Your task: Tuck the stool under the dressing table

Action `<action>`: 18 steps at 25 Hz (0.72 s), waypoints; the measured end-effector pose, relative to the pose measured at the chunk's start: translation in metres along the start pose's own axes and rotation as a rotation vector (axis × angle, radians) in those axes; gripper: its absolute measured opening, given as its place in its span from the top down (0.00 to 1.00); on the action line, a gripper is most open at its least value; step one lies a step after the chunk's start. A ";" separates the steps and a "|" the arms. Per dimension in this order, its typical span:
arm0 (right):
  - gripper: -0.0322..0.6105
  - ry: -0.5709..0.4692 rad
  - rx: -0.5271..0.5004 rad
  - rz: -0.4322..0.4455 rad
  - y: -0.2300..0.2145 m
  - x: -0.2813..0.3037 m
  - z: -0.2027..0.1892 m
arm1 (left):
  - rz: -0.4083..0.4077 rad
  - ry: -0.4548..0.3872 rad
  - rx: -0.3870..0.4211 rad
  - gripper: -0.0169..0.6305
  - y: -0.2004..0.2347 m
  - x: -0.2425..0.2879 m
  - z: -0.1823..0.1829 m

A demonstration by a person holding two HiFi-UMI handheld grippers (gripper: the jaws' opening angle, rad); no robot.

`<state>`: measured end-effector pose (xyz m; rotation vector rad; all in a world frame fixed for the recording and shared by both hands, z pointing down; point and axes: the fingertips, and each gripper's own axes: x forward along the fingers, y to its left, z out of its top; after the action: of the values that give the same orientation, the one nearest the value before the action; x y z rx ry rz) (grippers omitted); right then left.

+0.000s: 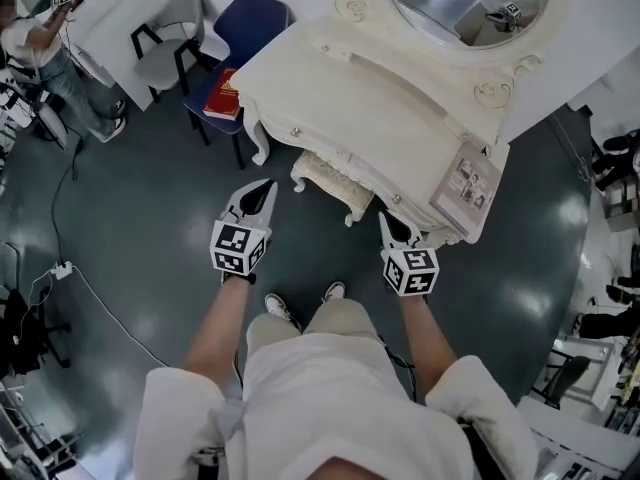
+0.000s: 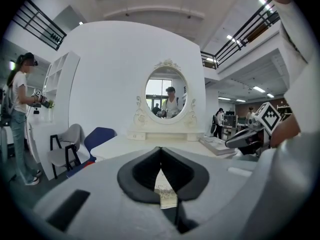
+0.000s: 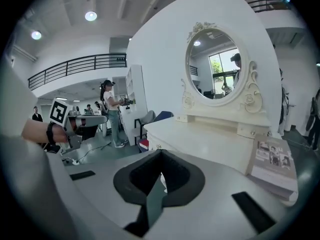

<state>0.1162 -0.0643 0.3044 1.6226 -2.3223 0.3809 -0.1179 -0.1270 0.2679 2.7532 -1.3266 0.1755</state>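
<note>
Stool point(image 1: 330, 180) just ahead, between left gripper point(image 1: 266, 186) and right gripper point(image 1: 384, 219), largely under dressing table point(image 1: 370, 93). Both grippers' jaws together, empty. Tucking looks nearly finished.

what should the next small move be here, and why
Probably lower both grippers to the stool and nudge its near edge inward: it juts out from under the dressing table, and the left gripper and right gripper are shut, empty, short of it.
</note>
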 end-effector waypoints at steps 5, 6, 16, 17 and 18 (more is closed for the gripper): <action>0.95 -0.063 -0.031 -0.013 -0.003 -0.015 0.035 | 0.023 -0.085 0.040 0.95 -0.002 -0.016 0.050; 0.95 -0.077 -0.023 -0.013 -0.003 -0.017 0.041 | 0.028 -0.098 0.067 0.95 -0.002 -0.019 0.059; 0.95 -0.181 -0.048 -0.004 -0.002 -0.046 0.102 | 0.006 -0.131 0.214 0.95 -0.020 -0.051 0.110; 0.95 -0.190 -0.055 -0.001 -0.002 -0.050 0.107 | 0.017 -0.141 0.210 0.95 -0.018 -0.056 0.114; 0.95 -0.198 -0.061 0.001 -0.002 -0.053 0.112 | 0.028 -0.152 0.202 0.95 -0.016 -0.061 0.118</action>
<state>0.1267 -0.0608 0.1810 1.6987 -2.4503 0.1539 -0.1353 -0.0847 0.1422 2.9690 -1.4594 0.1096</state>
